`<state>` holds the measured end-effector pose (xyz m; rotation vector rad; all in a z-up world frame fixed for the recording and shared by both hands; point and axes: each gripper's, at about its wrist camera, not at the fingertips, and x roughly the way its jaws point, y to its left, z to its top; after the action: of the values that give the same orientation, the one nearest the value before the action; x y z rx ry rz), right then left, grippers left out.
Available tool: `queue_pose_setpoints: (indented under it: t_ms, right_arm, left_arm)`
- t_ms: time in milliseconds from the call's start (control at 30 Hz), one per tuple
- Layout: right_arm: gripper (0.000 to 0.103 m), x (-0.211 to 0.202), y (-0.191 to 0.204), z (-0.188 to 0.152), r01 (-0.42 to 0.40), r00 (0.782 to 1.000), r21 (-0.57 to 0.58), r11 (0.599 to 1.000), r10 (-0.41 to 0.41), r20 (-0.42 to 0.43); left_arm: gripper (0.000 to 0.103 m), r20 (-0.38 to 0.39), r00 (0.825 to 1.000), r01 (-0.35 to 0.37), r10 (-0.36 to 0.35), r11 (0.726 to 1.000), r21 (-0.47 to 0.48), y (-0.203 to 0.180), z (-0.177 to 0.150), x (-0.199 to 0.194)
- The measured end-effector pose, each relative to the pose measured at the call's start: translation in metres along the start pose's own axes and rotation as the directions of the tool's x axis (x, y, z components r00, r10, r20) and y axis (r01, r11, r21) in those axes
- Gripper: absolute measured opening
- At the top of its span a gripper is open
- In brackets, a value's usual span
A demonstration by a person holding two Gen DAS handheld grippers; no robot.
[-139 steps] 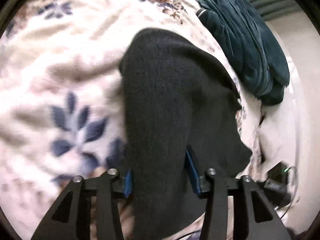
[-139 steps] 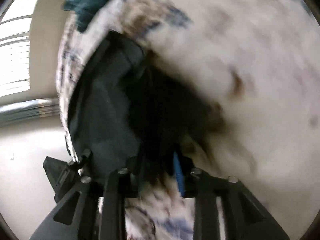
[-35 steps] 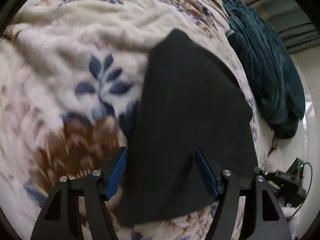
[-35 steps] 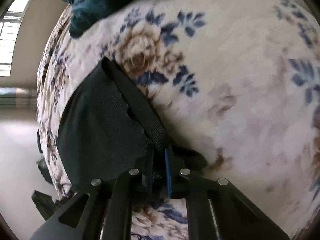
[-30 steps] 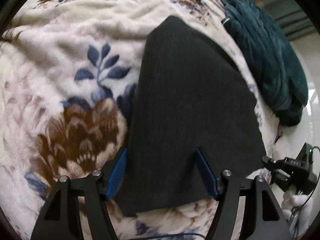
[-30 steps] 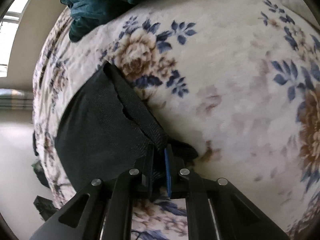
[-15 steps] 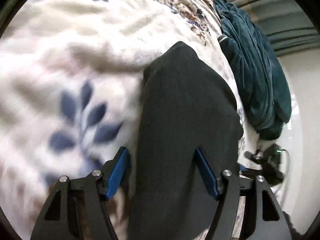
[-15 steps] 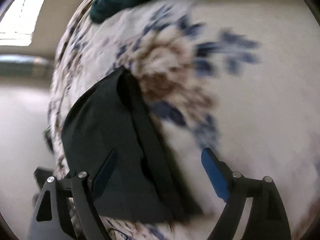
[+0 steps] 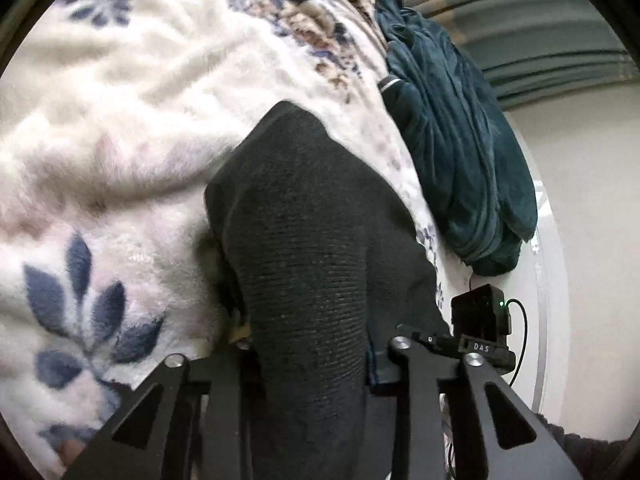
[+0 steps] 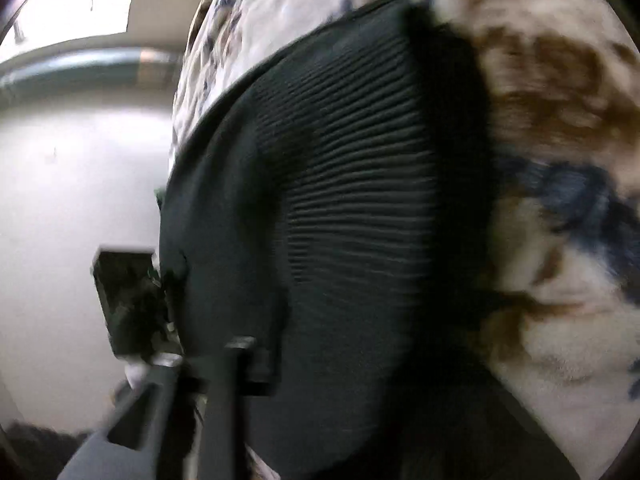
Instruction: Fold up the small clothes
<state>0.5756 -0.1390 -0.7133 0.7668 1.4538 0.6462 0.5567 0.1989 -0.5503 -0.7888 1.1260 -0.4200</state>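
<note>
**Dark garment bunched between your tools on the floral blanket**

Fleece covers the whole work surface: a cream blanket printed with navy leaves and brown blossoms, spread over what looks like a bed. Behind it you have pale wall and grey-green curtain folds at the upper right of your left wrist view. A teal velour garment lies heaped along the blanket's far right edge, well apart from your tools.

The dark knit garment is the piece you are working. It lies on the blanket directly ahead of your left tool and runs back between the fingers, rising in a ridge toward the camera with its far end tapering to a rounded corner. Your left tool is clenched on that cloth: the fabric fills the narrow space between the fingers, and a sliver of blue pad shows against its right side.

Just right of that tool, a small black device with a green light and a thin cable sits near the blanket's edge.

From your right wrist view, heavily blurred, the same garment fills most of the frame, its ribbed band showing clear horizontal lines, with blanket to the right. Only the left finger of your right tool shows, pressed against the cloth's lower edge; the other finger is hidden behind the fabric, so I cannot tell whether that tool is clamped or released.
</note>
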Motion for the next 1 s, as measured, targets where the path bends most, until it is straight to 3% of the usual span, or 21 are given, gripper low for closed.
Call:
queue_pose_setpoints:
  t_ms: [100, 300, 433, 600, 800, 900, 967, 1000]
  right_arm:
    - [0.023, -0.007, 0.018, -0.009, 0.059, 0.998, -0.03, 0.998, -0.058, 0.039]
    - [0.022, -0.031, 0.053, -0.008, 0.061, 0.993, -0.054, 0.997, -0.055, 0.103]
    - [0.021, -0.045, 0.075, 0.021, 0.057, 0.989, -0.072, 0.996, -0.046, 0.141]
    - [0.021, -0.045, 0.107, 0.071, 0.065, 0.981, -0.085, 0.994, -0.049, 0.187]
    - [0.021, -0.018, 0.119, 0.138, 0.08, 0.968, -0.035, 0.996, -0.069, 0.241]
    - [0.021, 0.002, 0.113, 0.159, 0.134, 0.964, -0.004, 0.991, -0.129, 0.231]
    - [0.022, 0.013, 0.104, 0.171, 0.199, 0.96, 0.025, 0.98, -0.2, 0.197]
    - [0.023, 0.018, 0.105, 0.176, 0.235, 0.954, 0.029, 0.972, -0.236, 0.186]
  left_arm:
    - [0.022, -0.009, 1.0, -0.004, 0.004, 1.0, 0.029, -0.012, 0.005, -0.003]
    - [0.021, 0.004, 1.0, 0.024, -0.025, 0.998, 0.063, -0.03, 0.038, -0.018]
    - [0.021, 0.019, 1.0, 0.013, -0.015, 0.995, 0.097, -0.04, 0.074, -0.025]
    - [0.022, 0.034, 0.999, -0.005, 0.001, 0.991, 0.134, -0.042, 0.145, -0.022]
    - [0.023, -0.016, 0.998, -0.062, 0.066, 0.979, 0.195, -0.023, 0.234, 0.017]
    - [0.025, -0.064, 0.991, -0.109, 0.121, 0.979, 0.17, 0.001, 0.256, 0.044]
    - [0.031, -0.115, 0.976, -0.169, 0.184, 0.977, 0.131, 0.022, 0.263, 0.064]
    - [0.036, -0.12, 0.976, -0.166, 0.18, 0.979, 0.12, 0.027, 0.263, 0.067]
